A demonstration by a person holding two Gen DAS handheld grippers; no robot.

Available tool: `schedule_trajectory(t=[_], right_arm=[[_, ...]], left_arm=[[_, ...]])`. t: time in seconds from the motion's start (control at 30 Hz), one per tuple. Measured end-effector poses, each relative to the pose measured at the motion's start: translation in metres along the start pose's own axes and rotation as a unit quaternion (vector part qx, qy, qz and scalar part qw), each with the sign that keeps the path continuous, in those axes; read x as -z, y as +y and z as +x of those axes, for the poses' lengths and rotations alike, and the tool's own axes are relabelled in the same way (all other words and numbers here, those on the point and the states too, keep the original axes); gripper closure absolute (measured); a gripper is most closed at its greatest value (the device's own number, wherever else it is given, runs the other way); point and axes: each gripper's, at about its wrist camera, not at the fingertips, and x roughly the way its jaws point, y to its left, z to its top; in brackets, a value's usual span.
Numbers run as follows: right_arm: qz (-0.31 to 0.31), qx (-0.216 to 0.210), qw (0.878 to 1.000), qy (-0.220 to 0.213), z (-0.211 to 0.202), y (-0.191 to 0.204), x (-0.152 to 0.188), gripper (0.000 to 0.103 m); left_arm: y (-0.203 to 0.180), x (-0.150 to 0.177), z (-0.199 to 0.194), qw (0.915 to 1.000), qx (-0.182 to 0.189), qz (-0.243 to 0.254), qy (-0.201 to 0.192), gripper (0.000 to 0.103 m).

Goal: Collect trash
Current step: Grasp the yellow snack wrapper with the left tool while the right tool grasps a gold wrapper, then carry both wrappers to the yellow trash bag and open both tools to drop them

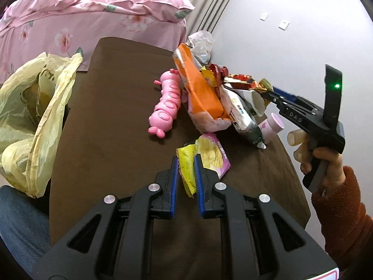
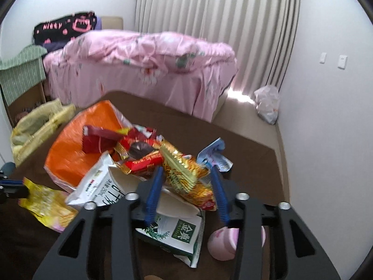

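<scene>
Left wrist view: the left claw point(image 1: 185, 163) is nearly closed, its blue pads pinching a yellow snack wrapper point(image 1: 186, 170) that hangs between them above the brown worktop point(image 1: 112, 140). Just beyond it a pink-and-yellow chip packet point(image 1: 215, 157) lies flat on the worktop. A pink caterpillar toy point(image 1: 166, 103) lies near the middle, and beside it, to the right, sits a heap of trash: a large orange bag point(image 1: 200, 95), a white carton point(image 1: 242, 114), and red and gold wrappers point(image 1: 235, 77) on top. A pink cup point(image 1: 271, 128) lies on its side by the heap. At the worktop's left edge a yellow plastic bag point(image 1: 30, 116) stands open. A hand point(image 1: 326, 161) in a rust-coloured sleeve point(image 1: 342, 212) holds the right claw point(image 1: 268, 88), whose tips meet a gold wrapper at the heap's far right. A bed with a pink floral cover point(image 1: 81, 23) stands behind.

Right wrist view: the right claw point(image 2: 186, 172) is partly closed around a gold-and-orange striped wrapper point(image 2: 186, 175), which fills the gap between the blue pads; whether both pads press it I cannot tell for certain. Under it lie the white carton point(image 2: 100, 184) and a green-and-white packet point(image 2: 177, 233), with red wrappers point(image 2: 139, 161) and the orange bag point(image 2: 77, 144) behind. The pink cup point(image 2: 223, 245) lies at lower right. The yellow plastic bag point(image 2: 39, 126) sits at far left, and the left claw's tip point(image 2: 14, 186) holds the yellow wrapper point(image 2: 44, 200) there.
</scene>
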Motion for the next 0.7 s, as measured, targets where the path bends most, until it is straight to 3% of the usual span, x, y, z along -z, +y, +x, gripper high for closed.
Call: schedule_trajectory(t=[0.2, 0.57, 0.7], right_arm=[[0.012, -0.003, 0.999, -0.039, -0.044, -0.002, -0.007, 0.079], [0.042, -0.077, 0.991, -0.097, -0.129, 0.002, -0.023, 0.079], [0.028, -0.066, 0.991, -0.109, -0.145, 0.013, -0.019, 0.079]], left_arm=[[0.002, -0.002, -0.008, 0.9998, -0.004, -0.004, -0.022, 0.090], [-0.017, -0.021, -0.059, 0.9937, -0.039, 0.035, -0.099, 0.099], [-0.016, -0.021, -0.072, 0.9922, -0.037, 0.038, -0.113, 0.099]])
